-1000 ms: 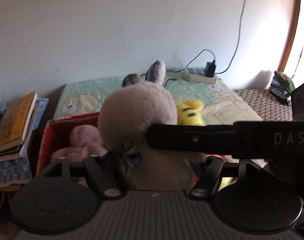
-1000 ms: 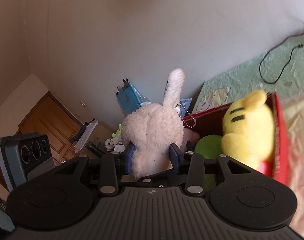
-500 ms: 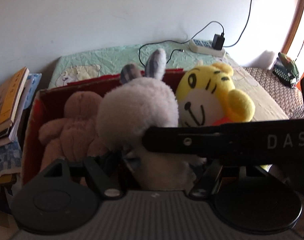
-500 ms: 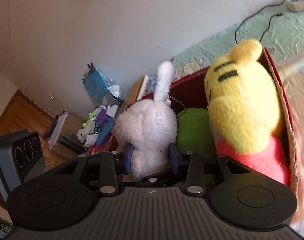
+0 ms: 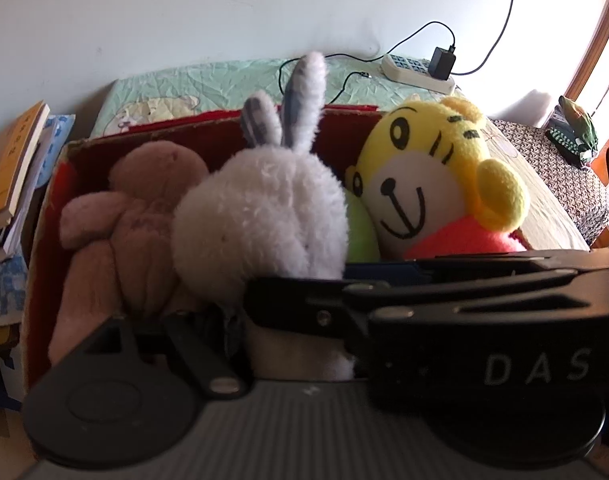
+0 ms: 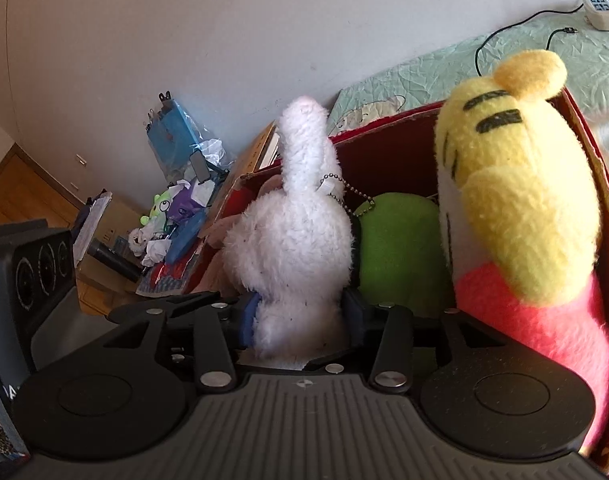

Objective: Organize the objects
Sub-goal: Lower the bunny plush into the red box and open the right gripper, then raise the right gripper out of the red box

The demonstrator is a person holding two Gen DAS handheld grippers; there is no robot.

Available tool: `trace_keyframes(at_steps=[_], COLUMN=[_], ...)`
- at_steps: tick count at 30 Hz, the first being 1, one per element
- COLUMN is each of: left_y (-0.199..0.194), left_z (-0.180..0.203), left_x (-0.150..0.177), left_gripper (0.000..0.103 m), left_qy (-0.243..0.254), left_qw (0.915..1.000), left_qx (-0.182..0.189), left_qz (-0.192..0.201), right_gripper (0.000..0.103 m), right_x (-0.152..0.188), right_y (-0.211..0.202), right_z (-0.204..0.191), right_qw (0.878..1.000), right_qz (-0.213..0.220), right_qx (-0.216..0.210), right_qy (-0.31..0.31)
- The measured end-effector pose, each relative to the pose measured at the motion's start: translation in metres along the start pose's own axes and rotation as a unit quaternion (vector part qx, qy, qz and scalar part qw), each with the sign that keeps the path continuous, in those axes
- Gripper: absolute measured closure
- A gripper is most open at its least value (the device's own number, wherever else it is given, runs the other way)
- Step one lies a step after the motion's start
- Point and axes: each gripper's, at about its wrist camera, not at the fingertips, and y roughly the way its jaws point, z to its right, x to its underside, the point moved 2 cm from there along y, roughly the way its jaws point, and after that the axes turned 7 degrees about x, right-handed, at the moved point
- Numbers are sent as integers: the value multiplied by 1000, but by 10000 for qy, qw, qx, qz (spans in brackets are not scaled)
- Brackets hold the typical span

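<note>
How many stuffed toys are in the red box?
4. The brown plush bear lies at the left, the fluffy white rabbit in the middle, a green plush behind it, and the yellow tiger at the right. More may be hidden underneath.

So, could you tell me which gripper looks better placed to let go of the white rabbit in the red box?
Probably the right gripper: its opening jaws flank the white rabbit, which sits low in the red box. In the left wrist view, that gripper's black arm hides the left gripper's grip.
</note>
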Motion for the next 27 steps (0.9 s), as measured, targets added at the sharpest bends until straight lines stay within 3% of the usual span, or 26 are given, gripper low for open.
trace_keyframes(at_steps=[5,11,13,21,27], left_y=[-17,-39,-49,-58,-57], left_z=[9,8,10,24,40], left_x=[2,-2,-3,-14,-16], left_gripper=[17,15,8,8,8], left_qy=[247,151,118,-16,-80], left_qw=[9992,9992,9988,9982,9969], left_qx=[-222,-146,-137,-474,-728], left_qz=[200,327,454,358,301], right_gripper=[52,50,50,47,44], right_x=[-1,-4,-3,5,7], right_y=[-24,-58,-71,-92,-104], right_z=[-1,3,5,-2,5], right_qw=[9995,9959,9941,9845,9797], right_qz=[226,752,937,1314,1441], right_qx=[31,153,227,1127,1379], right_qy=[225,480,505,279,205])
